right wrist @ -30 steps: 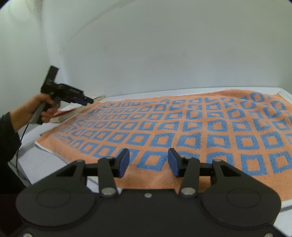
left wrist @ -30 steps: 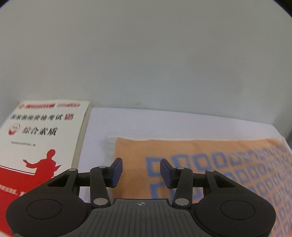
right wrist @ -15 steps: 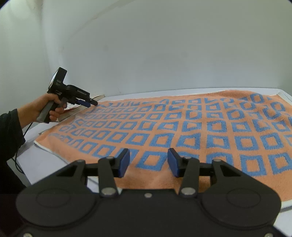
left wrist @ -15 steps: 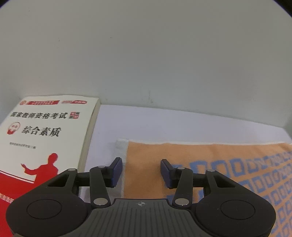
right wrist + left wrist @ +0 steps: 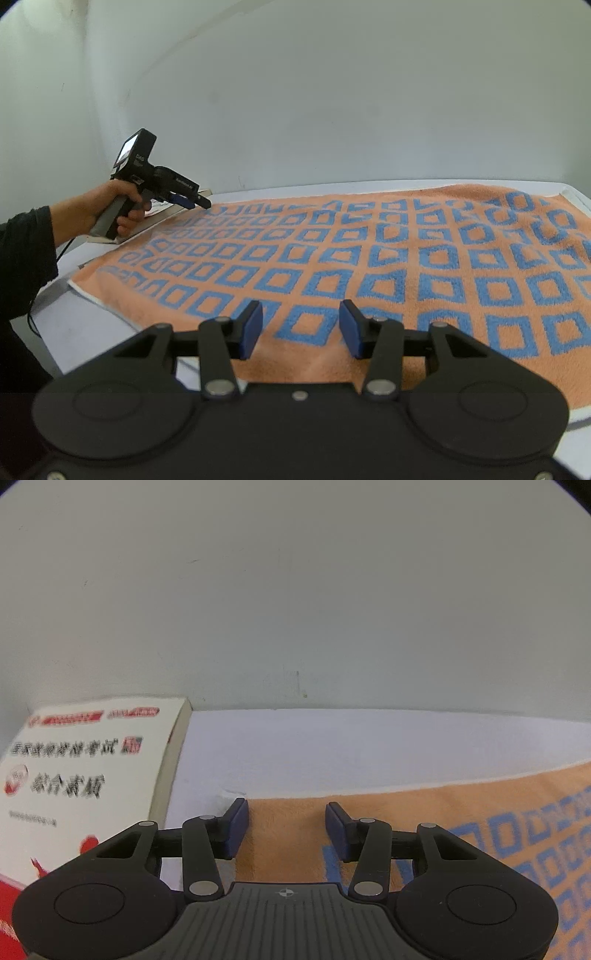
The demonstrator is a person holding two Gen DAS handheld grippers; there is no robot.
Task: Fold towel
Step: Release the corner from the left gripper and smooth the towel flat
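Note:
An orange towel [image 5: 369, 258] with blue squares lies flat on the white table [image 5: 81, 332]. In the left wrist view its far left corner [image 5: 288, 823] sits just below my left gripper [image 5: 286, 827], whose blue pads stand apart with nothing between them. Seen from the right wrist view, that left gripper [image 5: 195, 201] hangs over the towel's far left corner, held by a hand [image 5: 114, 206]. My right gripper [image 5: 300, 328] hovers open above the towel's near edge, nothing in its jaws.
A thick white and red book [image 5: 81, 775] lies on the table left of the towel corner, against the white wall [image 5: 295, 609]. A dark sleeve [image 5: 22, 258] and a cable hang at the table's left edge.
The left gripper has moved along the towel to its far left corner; the patterned part has slid right in its view. The right gripper has stayed still.

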